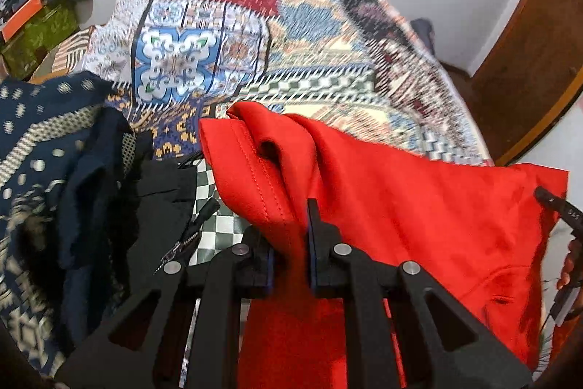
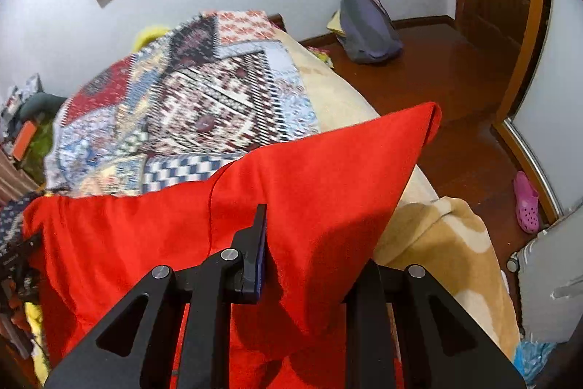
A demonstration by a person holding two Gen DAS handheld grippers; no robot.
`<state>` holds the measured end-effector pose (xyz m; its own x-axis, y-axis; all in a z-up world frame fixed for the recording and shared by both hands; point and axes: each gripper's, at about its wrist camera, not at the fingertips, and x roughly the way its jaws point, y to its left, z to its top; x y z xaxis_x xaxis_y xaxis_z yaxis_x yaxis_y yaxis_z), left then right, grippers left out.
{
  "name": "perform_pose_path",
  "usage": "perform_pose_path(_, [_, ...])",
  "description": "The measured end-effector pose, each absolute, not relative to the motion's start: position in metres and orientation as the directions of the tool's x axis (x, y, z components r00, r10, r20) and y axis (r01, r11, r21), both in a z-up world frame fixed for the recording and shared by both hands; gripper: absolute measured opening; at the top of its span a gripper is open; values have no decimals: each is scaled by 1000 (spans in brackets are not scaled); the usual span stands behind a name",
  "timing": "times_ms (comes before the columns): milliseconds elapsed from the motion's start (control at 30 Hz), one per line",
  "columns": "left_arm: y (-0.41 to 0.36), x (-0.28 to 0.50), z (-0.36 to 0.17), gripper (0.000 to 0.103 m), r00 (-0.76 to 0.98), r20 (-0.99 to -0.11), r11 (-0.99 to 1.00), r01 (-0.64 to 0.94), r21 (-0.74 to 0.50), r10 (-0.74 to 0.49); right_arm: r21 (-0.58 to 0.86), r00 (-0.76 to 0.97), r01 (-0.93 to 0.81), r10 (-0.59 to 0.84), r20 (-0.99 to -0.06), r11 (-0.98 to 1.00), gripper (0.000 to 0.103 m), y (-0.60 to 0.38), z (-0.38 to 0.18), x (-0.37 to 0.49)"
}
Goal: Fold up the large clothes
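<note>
Both tools are clamped on the bright red fabric garment (image 1: 400,206), which hangs stretched between them over the bed's patchwork-patterned quilt (image 1: 226,35). The left tool (image 1: 291,236) pinches a bunched, stitched edge between its blue-lined pads. The right tool (image 2: 288,243) grips another part, though red cloth drapes over and hides its right-hand finger. A heap of dark navy patterned clothes (image 1: 47,141) lies beside the garment, cut off by the frame. The quilt's pattern is blurred.
</note>
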<state>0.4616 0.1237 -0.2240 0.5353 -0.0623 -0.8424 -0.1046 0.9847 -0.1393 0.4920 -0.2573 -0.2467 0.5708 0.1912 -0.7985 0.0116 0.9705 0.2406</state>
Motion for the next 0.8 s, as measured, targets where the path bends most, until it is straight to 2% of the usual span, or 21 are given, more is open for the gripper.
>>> perform_pose_path(167, [129, 468, -246, 17, 507, -860, 987, -100, -124, -57, 207, 553, 30, 156, -819, 978, 21, -264, -268, 498])
perform_pose_path(233, [128, 469, -252, 20, 500, -865, 992, -86, -97, -41, 190, 551, 39, 138, -823, 981, 25, -265, -273, 499])
perform_pose_path(400, [119, 461, -250, 28, 491, -871, 998, -51, -24, 4, 164, 536, 60, 107, -837, 985, 29, -271, -272, 496])
perform_pose_path(567, [110, 444, -240, 33, 482, -874, 998, -28, 59, 65, 129, 518, 58, 81, -851, 990, 29, -272, -257, 481])
perform_pose_path(700, [107, 423, -223, 34, 487, -873, 999, -16, 40, 43, 70, 547, -1, 59, -835, 998, 30, -265, -233, 457])
perform_pose_path(767, [104, 411, -214, 34, 498, -867, 999, -7, 33, 32, 44, 570, -27, 52, -820, 999, 32, -261, -218, 442])
perform_pose_path(800, [102, 403, -207, 34, 508, -861, 999, -3, 34, 31, 33, 582, -40, 50, -811, 999, 36, -259, -210, 433])
